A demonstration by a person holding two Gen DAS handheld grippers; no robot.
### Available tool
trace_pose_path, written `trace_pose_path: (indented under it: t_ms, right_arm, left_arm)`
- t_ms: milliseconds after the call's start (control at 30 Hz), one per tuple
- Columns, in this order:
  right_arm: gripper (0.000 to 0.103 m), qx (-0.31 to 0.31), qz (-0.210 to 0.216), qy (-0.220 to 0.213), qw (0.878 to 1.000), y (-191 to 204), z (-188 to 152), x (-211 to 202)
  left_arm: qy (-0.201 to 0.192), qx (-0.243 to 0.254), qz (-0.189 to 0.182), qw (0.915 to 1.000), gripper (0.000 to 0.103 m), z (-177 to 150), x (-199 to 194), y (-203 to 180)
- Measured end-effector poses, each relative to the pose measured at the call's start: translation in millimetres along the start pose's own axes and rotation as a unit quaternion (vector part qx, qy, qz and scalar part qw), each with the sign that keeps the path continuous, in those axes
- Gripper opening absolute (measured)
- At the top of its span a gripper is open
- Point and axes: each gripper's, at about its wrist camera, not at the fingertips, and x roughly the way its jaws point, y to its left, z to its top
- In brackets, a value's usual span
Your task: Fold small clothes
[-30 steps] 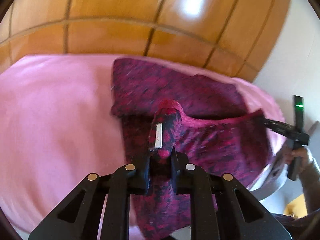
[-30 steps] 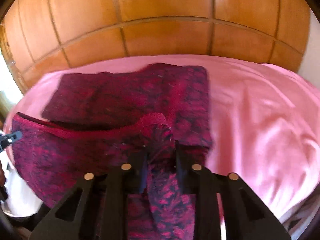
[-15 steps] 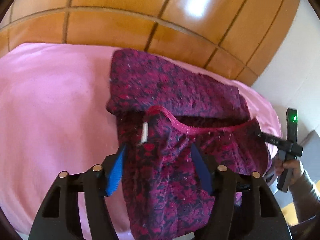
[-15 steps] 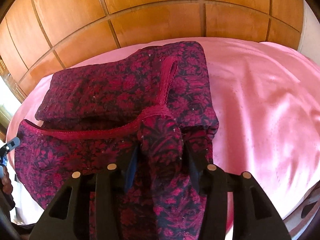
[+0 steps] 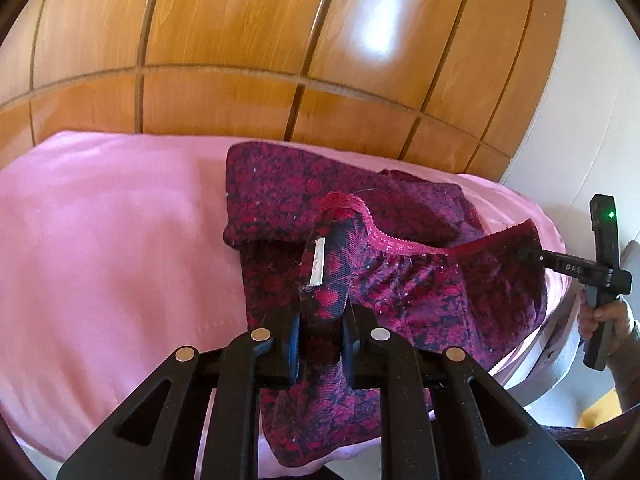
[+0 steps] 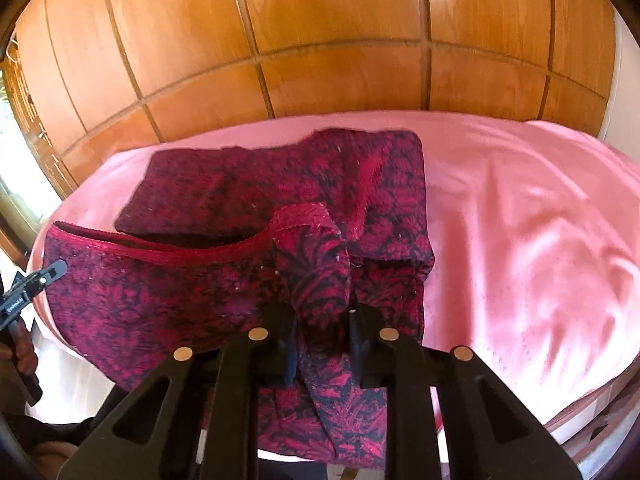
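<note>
A small dark red patterned garment (image 5: 400, 288) with a red lace waistband (image 5: 384, 240) lies partly folded on a pink cloth. My left gripper (image 5: 322, 320) is shut on one waistband corner, where a white label (image 5: 317, 262) shows. My right gripper (image 6: 322, 320) is shut on the other waistband corner of the garment (image 6: 180, 292). The near half is lifted and stretched between the two grippers; the far half (image 6: 288, 176) lies flat. Each gripper shows at the edge of the other's view, the right gripper (image 5: 532, 254) and the left gripper (image 6: 56, 270).
The pink cloth (image 5: 112, 240) covers a table with a rounded edge; it also shows in the right wrist view (image 6: 520, 220). Glossy wooden panels (image 5: 240, 92) stand right behind the table. A white wall (image 5: 580, 140) is at the right. A hand (image 5: 604, 316) holds the right gripper's handle.
Half a second ago the left jaws were wide apart around the cloth; now they are closed on the waistband corner. The right jaws have also narrowed on their corner. Both views pulled back and up.
</note>
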Motion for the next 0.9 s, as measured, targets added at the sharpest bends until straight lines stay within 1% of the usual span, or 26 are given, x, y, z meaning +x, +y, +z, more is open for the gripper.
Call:
trace_pose_path:
  t_ms: [100, 200, 333, 467, 600, 767, 900]
  right_arm:
    - [0.019, 0.006, 0.0, -0.015, 1.0, -0.6, 8.5, -4.1]
    - [0.018, 0.022, 0.0, -0.03, 0.999, -4.9, 20.8, -3.8]
    - [0.018, 0.046, 0.005, -0.055, 0.997, -9.4, 46.3, 5.4]
    - [0.018, 0.047, -0.002, -0.073, 0.996, -10.9, 77.9, 18.9]
    - [0.018, 0.051, -0.013, -0.083, 0.995, -11.3, 109.4, 37.6]
    - [0.018, 0.059, -0.028, -0.087, 0.994, -14.3, 137.5, 60.4]
    - [0.018, 0.057, -0.046, -0.083, 0.994, -17.2, 151.1, 80.7]
  left_arm:
    - [-0.016, 0.001, 0.004, 0.9999, 0.015, 11.0, -2.1, -2.1]
    - [-0.029, -0.009, 0.008, 0.9995, 0.015, 25.8, 0.0, 0.0]
    - [-0.034, -0.005, 0.032, 0.9989, 0.015, 46.7, 13.9, 0.2]
    - [-0.036, -0.007, 0.048, 0.9982, 0.015, 73.5, 36.3, 10.0]
    - [-0.041, -0.03, 0.053, 0.9973, 0.014, 101.1, 62.1, 28.7]
    - [-0.038, -0.04, 0.067, 0.9962, 0.014, 128.8, 95.2, 39.7]
    - [-0.032, -0.038, 0.083, 0.9953, 0.014, 145.4, 119.5, 43.5]
